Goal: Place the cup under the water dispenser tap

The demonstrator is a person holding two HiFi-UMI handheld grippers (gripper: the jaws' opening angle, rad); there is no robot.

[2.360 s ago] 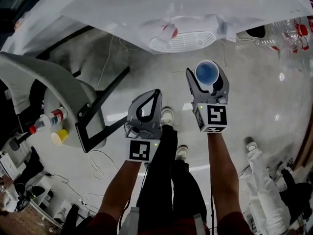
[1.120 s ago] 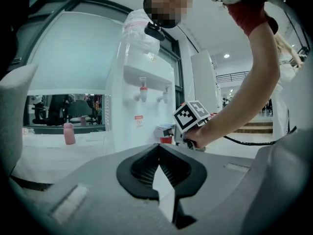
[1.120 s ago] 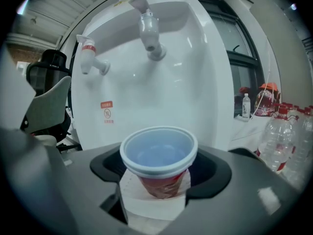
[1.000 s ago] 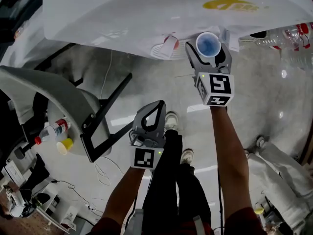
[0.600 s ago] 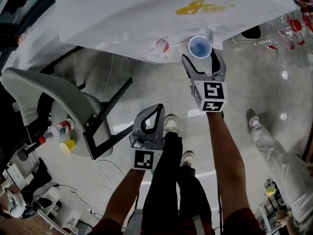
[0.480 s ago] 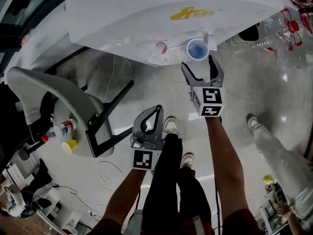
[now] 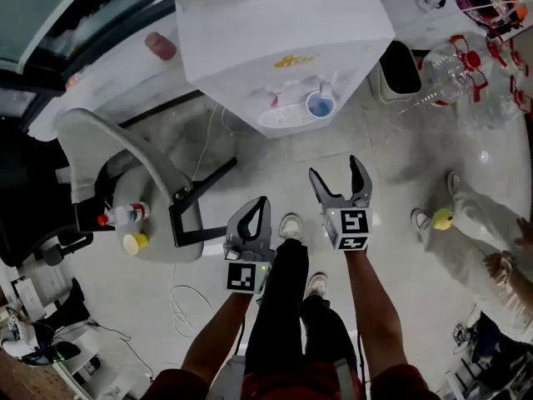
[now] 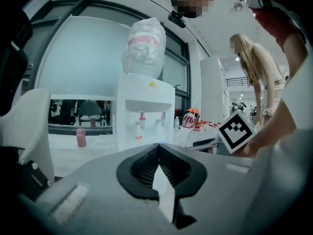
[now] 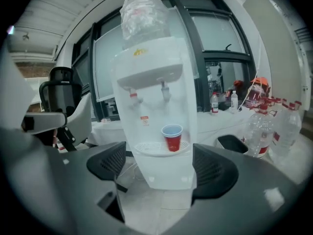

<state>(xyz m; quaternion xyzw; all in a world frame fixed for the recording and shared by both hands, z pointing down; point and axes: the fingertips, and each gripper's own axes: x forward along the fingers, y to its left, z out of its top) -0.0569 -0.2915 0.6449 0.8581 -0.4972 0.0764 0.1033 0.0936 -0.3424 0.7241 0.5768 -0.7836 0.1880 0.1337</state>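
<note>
Glossy grey floor [image 7: 391,148], seemingly tiled, surrounds the water dispenser [image 7: 283,23]; right gripper [image 7: 336,167] fingers spread empty, left gripper [image 7: 261,202] fingers closed.

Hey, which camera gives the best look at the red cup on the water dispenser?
The right gripper view: the cup stands upright on the drip tray, seen side on. The head view shows only its rim and blue inside from above. The left hand-held gripper blocks it in its own view.

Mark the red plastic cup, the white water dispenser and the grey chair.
red plastic cup [image 9: 172,142]: right gripper view, on its side wall.
white water dispenser [image 9: 150,61]: right gripper view, on its upper front panel.
grey chair [image 7: 117,150]: head view, on its backrest.
</note>
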